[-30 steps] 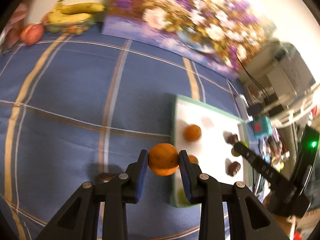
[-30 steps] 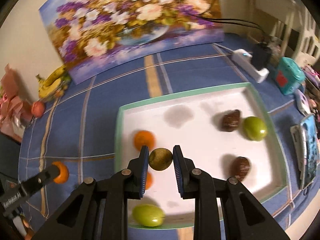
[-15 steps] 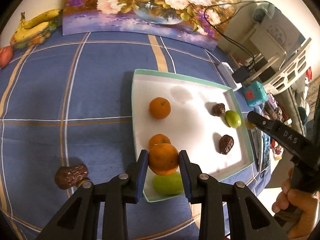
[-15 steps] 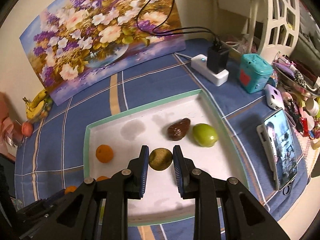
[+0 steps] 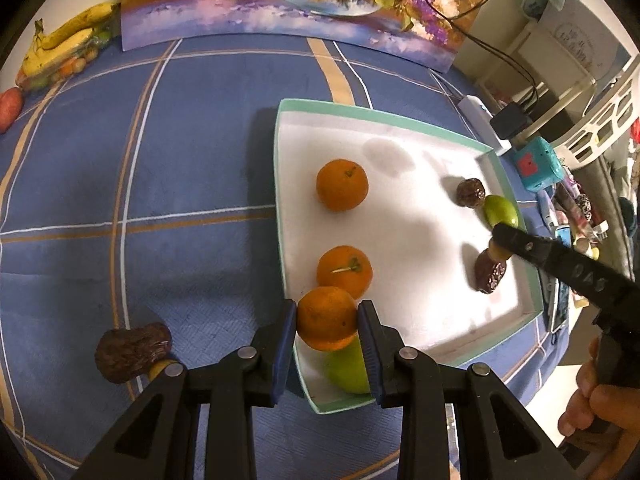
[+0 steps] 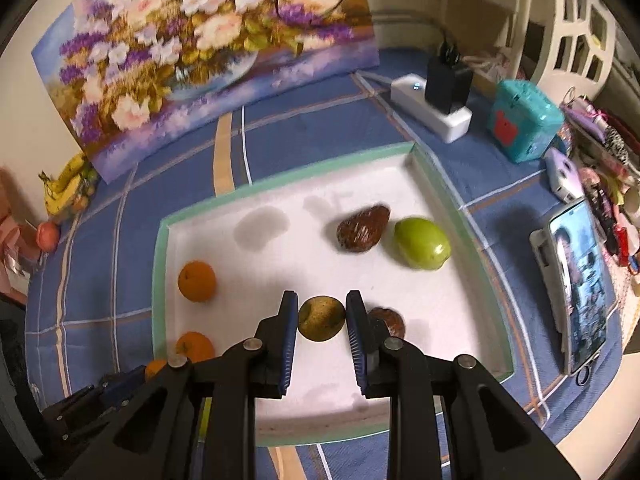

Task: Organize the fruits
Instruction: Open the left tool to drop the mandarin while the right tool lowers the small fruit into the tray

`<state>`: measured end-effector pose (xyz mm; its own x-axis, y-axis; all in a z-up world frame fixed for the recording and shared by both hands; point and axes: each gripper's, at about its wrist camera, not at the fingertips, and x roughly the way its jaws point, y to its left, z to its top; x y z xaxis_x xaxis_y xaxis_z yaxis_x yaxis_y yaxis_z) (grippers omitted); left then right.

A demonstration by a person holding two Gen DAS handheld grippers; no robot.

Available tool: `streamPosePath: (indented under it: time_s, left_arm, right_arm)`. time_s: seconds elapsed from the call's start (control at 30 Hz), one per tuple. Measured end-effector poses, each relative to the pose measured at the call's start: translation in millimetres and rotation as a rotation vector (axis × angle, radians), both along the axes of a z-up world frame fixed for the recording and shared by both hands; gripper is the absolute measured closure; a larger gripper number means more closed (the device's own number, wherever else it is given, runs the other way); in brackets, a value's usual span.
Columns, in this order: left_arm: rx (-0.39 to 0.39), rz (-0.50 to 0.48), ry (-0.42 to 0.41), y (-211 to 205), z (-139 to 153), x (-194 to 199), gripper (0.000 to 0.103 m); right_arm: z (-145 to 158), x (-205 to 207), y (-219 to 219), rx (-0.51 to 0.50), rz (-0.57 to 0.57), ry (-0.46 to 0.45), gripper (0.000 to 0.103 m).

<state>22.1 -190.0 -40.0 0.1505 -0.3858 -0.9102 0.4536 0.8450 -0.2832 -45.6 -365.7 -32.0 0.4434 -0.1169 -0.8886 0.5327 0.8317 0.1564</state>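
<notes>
My white tray with the green rim holds two loose oranges, two brown fruits and two green fruits. My left gripper squeezes a third orange over the tray's near corner. My right gripper squeezes a small yellow-brown fruit over the tray floor. Only the left view shows the brown fruit lying on the blue cloth outside the tray. Only the right view shows the phone beside the tray.

Orange fruit, white tray w/ green rim, blue plaid cloth
</notes>
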Motion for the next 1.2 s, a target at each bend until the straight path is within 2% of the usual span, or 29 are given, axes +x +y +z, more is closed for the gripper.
streamPosePath:
  time_s: [0.53,1.2]
  left_arm:
    - [0.007,-0.016,-0.016,-3,0,0,0.069]
    - [0.009,-0.019,-0.015,-5,1,1,0.066]
  right_arm:
    - [-47,9,3,0.055,0.025,0.137,0.077]
    - [-47,8,4,0.053,0.025,0.139,0.077]
